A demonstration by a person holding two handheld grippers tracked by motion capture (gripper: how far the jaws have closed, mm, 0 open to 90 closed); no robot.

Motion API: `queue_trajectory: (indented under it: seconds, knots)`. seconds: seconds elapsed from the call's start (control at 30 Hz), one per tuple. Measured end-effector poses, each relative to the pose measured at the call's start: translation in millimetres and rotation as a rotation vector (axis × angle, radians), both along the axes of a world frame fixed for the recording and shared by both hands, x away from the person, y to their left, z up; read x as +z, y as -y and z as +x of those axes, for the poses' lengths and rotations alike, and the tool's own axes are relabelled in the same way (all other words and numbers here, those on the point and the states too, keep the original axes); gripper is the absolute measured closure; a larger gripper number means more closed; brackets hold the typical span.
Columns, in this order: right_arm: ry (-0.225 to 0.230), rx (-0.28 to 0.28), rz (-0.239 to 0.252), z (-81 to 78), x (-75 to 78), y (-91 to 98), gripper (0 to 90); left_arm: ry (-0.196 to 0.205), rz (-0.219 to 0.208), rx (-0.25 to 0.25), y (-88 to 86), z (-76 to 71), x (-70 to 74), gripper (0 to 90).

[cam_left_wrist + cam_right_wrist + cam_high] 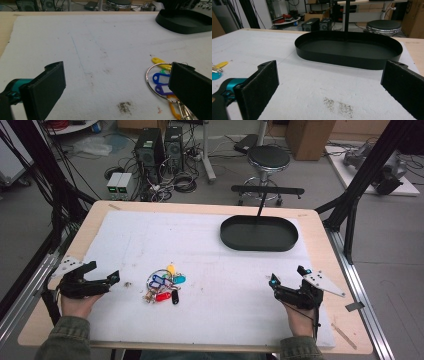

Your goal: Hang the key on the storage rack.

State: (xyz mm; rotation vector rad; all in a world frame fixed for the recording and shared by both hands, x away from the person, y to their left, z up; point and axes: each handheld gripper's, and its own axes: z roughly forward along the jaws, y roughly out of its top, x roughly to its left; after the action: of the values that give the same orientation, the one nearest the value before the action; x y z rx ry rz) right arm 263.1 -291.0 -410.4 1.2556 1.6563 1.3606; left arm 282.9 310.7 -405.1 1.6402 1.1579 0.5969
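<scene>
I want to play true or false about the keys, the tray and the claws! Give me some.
1. The keys lie on the white mat. True.
2. The left claw holds the keys. False: it is open, and the keys lie beside it.
3. The black tray has keys in it. False: the keys are on the mat, apart from the tray.
4. The right claw is open. True.
5. The tray stands on the far right part of the mat. True.
</scene>
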Motion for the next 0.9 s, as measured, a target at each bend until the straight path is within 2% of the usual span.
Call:
queue_trajectory:
  seconds: [0.3,0.47,0.77,0.87,0.9]
  knots:
    - [-0.001,-0.002,0.0,-0.4,0.1,-0.4,0.5,-0.001,0.02,-0.038,15.5,4.3,5.8,1.6]
    - [-0.003,0.0,-0.001,-0.6,0.1,-0.5,0.5,-0.015,0.039,-0.07,25.8,7.5,6.3,1.7]
    - [-0.001,-0.001,-0.001,-0.4,0.0,-0.3,0.5,-0.027,0.042,-0.112,42.7,12.2,8.0,1.6]
    - [-0.001,-0.001,0.0,-0.4,0.0,-0.3,0.5,-0.031,0.052,-0.126,49.3,13.8,8.5,1.6]
    - [-0.002,0.0,-0.002,-0.4,0.0,-0.4,0.5,-0.031,0.067,-0.137,53.9,15.1,9.6,1.6]
